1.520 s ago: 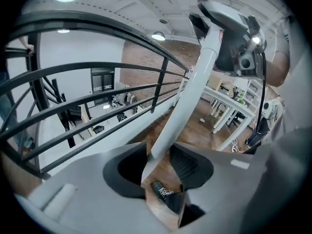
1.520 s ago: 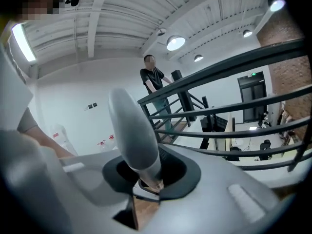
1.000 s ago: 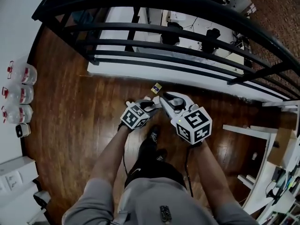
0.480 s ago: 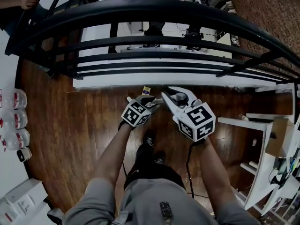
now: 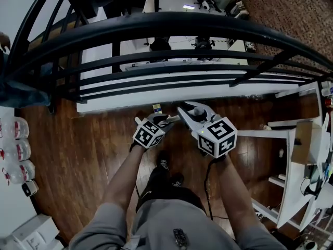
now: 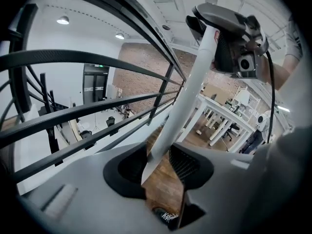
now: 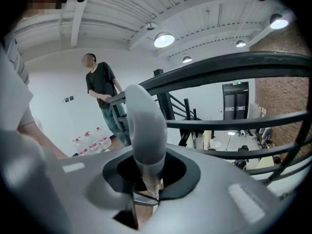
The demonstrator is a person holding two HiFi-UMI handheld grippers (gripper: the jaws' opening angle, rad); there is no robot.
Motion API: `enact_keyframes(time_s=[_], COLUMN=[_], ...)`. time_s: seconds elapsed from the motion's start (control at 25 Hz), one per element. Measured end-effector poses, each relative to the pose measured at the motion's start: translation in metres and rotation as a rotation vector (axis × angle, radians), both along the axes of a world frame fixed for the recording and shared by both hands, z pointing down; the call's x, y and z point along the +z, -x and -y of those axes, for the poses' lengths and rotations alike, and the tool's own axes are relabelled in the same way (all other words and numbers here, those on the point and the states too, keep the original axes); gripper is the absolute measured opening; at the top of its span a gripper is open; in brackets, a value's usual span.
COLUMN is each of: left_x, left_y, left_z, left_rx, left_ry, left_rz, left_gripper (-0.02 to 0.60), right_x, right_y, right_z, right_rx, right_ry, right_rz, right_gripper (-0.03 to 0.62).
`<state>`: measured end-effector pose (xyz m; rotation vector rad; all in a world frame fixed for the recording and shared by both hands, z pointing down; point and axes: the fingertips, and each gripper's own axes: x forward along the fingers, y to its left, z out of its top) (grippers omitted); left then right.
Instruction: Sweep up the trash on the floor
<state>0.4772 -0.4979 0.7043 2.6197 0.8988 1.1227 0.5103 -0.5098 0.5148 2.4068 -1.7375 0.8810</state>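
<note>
Left gripper (image 5: 162,121) is clamping its jaws on a slim, stiff white handle (image 6: 185,96). Just ahead, a small scrap (image 5: 156,107) is lying on the floor (image 5: 93,134) against the railing (image 5: 171,27) base. It's looking light and likely to skitter, so it's better brushed than pinched. Right gripper (image 5: 186,112) is pinching a rounded grey handle (image 7: 144,126), smooth and possibly slippery.

The railing (image 5: 171,27) looms larger and lower in the head view than a second ago, its top bar now arching across most of the picture. The yellow scrap (image 5: 156,107) lies closer to the left gripper (image 5: 167,120), the bottles (image 5: 13,155) sit lower at the left edge, and a person's jeans (image 5: 18,94) come into view there
</note>
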Motion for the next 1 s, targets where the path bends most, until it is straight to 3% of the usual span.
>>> enact_keyframes(time_s=[0.36,0.6,1.0], left_x=[-0.044,-0.076,-0.114], left_y=[0.023,0.061,0.131], left_z=[-0.075,-0.205,-0.451], left_rx=[0.165,0.329,0.619], left_ry=[-0.056,-0.064,-0.044], left_rz=[-0.022,-0.03,-0.1], left_gripper=[0.139,0.135,0.133], right_x=[-0.048,-0.08,-0.122], right_y=[0.021,0.055,0.138], right_z=[-0.086,-0.221,-0.469], right_rx=[0.149,0.299,0.586], right_ry=[-0.11,-0.15,-0.146], right_rz=[-0.045,-0.066,-0.185], right_gripper=[0.063,0.063,0.063])
